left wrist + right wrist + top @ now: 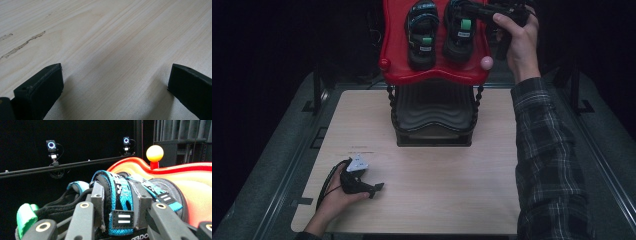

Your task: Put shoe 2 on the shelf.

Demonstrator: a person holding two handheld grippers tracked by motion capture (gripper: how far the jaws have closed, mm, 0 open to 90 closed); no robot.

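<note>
Two black sandals with blue straps and green tabs lie side by side on a red top tray [434,76] of a small rack. My right gripper [460,6] reaches in from the right to the right sandal [459,35]. In the right gripper view this gripper [118,197] is shut on the right sandal [162,188], clamping its blue patterned strap [120,187]. The left sandal [422,35] lies untouched. My left gripper [373,190] rests on the wooden table [427,200] at the front left. Nothing lies between the two fingers of the left gripper [115,72], which stands open.
The rack has a black lower shelf [434,120] and stands at the table's far middle. Ball knobs top its corners, one pink [487,62] and one red [384,63]. A dark frame with small cameras [51,146] runs behind it.
</note>
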